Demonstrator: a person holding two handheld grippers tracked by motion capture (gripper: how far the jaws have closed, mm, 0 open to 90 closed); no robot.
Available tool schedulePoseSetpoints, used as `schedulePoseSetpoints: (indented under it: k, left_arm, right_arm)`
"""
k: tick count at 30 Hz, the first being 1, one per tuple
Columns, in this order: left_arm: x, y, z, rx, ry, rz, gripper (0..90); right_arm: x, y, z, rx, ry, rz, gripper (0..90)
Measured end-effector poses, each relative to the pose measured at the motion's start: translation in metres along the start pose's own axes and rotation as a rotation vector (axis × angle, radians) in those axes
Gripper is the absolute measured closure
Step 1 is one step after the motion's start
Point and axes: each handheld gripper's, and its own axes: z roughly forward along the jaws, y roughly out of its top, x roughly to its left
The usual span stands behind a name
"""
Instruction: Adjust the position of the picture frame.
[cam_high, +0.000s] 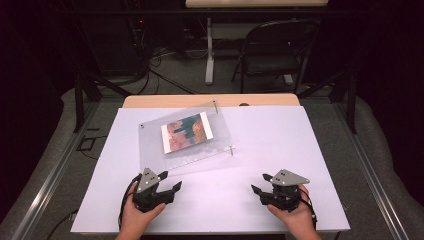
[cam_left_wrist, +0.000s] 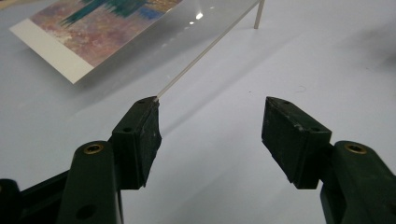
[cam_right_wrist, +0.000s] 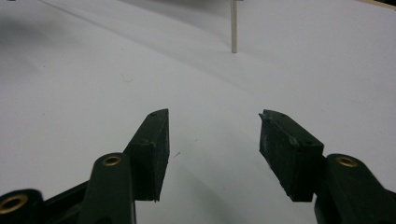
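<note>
A clear acrylic frame with a colourful print sandwiched inside lies on the white counter, raised on thin metal posts at its corners. Both grippers sit on the near side of the frame, each held in a hand. The left gripper is just beside the frame's near left corner, jaws standing apart with nothing between them; the right gripper is well apart from the frame, off toward its near right, jaws likewise parted and empty.

The step in hand looks like the approach, with no grasp yet made. The next move probably calls for the left gripper to close on the frame's thin edge (a slippery, narrow target), while the right comes in toward the post at the near right corner.

The left gripper view shows what the high view cannot: the frame's edge running right to the tip of one jaw. The right gripper view shows one post standing ahead on bare counter.
</note>
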Motion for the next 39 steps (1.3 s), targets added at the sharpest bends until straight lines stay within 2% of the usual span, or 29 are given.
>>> schedulePoseSetpoints:
  k: [1,2,6,16,22,24,29,31,32,33,34,39]
  left_arm:
    - [0.000,0.000,0.000,0.000,0.000,0.000,37.4]
    - [0.003,-0.001,0.000,0.006,-0.007,-0.024,37.4]
    - [0.006,-0.002,-0.003,0.004,-0.007,-0.041,37.3]
    - [0.006,-0.005,-0.005,0.001,-0.008,-0.040,38.8]
    - [0.009,-0.005,-0.007,-0.020,-0.005,-0.046,39.3]
    - [0.010,-0.005,-0.008,-0.040,0.002,-0.046,40.3]
    - [0.010,-0.002,-0.008,-0.041,0.012,-0.055,40.9]
    - [0.010,0.000,-0.008,-0.035,0.018,-0.062,41.8]
    - [0.010,0.002,-0.007,-0.032,0.028,-0.068,41.1]
    - [0.010,0.002,-0.007,-0.032,0.028,-0.068,40.9]
    - [0.010,0.005,-0.007,-0.033,0.021,-0.085,40.8]
    - [0.009,0.013,-0.006,-0.037,0.028,-0.074,39.6]
  right_arm:
    - [0.000,0.000,0.000,0.000,0.000,0.000,42.7]
    - [-0.001,0.000,0.000,-0.001,-0.002,0.002,42.8]
    - [0.000,0.001,0.000,-0.008,-0.009,-0.001,42.8]
    - [-0.008,0.002,0.001,-0.026,0.014,0.027,54.0]
    - [-0.010,0.005,0.002,-0.026,0.009,0.016,55.1]
    - [-0.009,0.011,0.002,-0.018,0.012,0.009,55.7]
    - [-0.011,0.021,0.002,-0.011,0.004,0.009,55.7]
    - [-0.014,0.025,0.004,-0.002,0.015,0.025,55.6]
    - [-0.018,0.028,0.008,-0.012,0.041,0.040,55.8]
    - [-0.018,0.028,0.008,-0.012,0.041,0.040,55.8]
    - [-0.022,0.033,0.011,-0.014,0.045,0.028,56.8]
    - [-0.027,0.041,0.022,-0.027,0.069,0.032,53.8]
